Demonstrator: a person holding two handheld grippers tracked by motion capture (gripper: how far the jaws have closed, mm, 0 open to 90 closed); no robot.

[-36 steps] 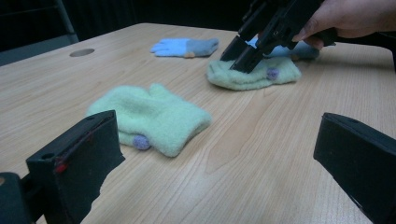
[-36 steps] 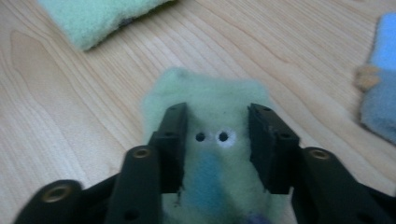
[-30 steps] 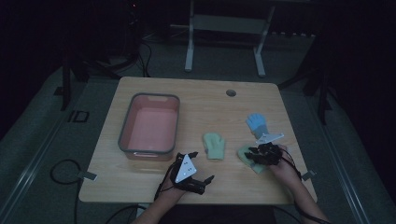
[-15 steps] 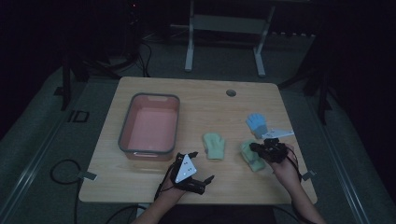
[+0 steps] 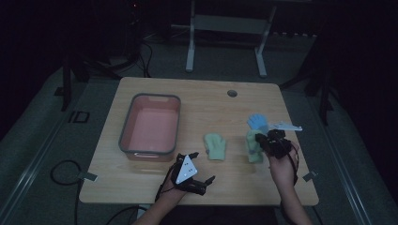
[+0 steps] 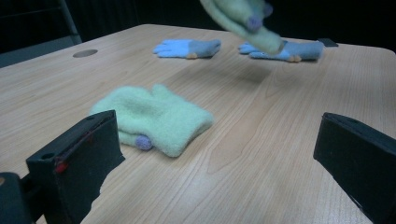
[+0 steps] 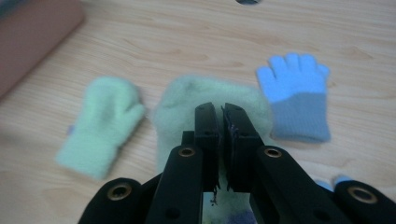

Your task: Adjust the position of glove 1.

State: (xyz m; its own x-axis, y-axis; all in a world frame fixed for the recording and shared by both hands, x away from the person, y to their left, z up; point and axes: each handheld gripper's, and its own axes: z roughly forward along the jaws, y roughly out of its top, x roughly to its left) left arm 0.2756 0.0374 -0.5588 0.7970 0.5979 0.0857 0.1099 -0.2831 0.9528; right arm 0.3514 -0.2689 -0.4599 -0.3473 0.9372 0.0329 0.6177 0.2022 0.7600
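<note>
Now the right tool [image 7: 221, 122] is clenched on the cuff of a green mitten [image 7: 187, 105], and the left gripper view shows that mitten [image 6: 243, 21] hanging clear of the surface [image 5: 206, 101], with its shadow on the wood below. The second green mitten [image 5: 215, 146] lies flat near the middle, and two blue gloves [image 6: 187, 47] lie beyond it. The pink bin [image 5: 151, 127] stands well apart on the left side, and I take it to be where the mitten goes. To do this well, keep the pinch firm, since the fabric is soft and may slip, and carry it high enough that the dangling end clears the other mitten and the bin's rim before letting go over the bin's middle. The left tool [image 5: 193, 179] rests released near the front edge, its jaws standing wide with nothing between them, ready for the second mitten.
</note>
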